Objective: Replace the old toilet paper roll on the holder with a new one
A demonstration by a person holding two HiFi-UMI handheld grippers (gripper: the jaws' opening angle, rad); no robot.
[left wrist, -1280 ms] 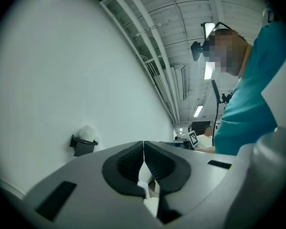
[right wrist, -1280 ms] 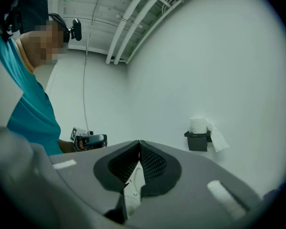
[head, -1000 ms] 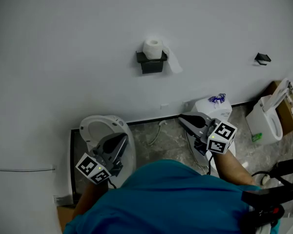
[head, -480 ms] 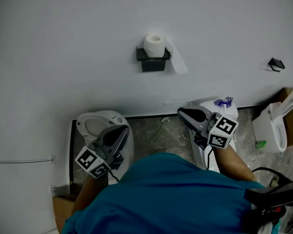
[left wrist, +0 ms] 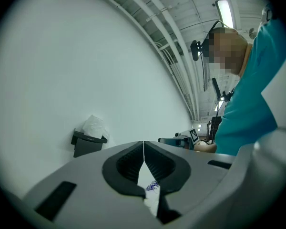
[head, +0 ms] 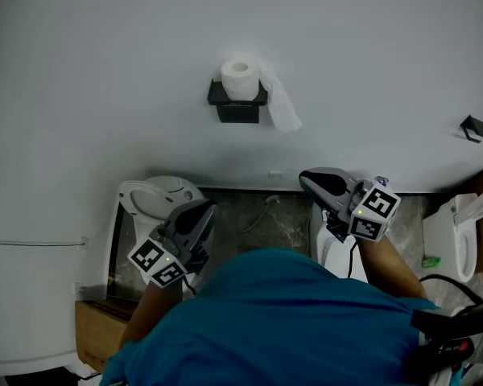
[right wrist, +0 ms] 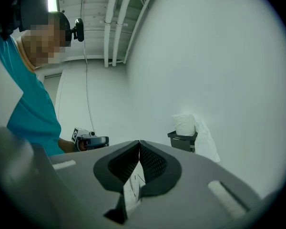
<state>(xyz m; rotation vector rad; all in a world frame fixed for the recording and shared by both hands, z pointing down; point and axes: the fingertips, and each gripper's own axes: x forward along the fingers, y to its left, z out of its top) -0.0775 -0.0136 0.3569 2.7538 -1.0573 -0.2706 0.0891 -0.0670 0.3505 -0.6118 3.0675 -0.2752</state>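
Toilet paper roll (head: 240, 77) on holder (head: 237, 111), well ahead of left tongs (head: 205, 210), right tongs (head: 307, 178).

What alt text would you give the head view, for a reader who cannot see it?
A white toilet paper roll sits on a black holder on a white wall, a loose sheet trailing to the right. Below, a person in teal holds the left gripper and right gripper, both shut, holding nothing, short of the holder.
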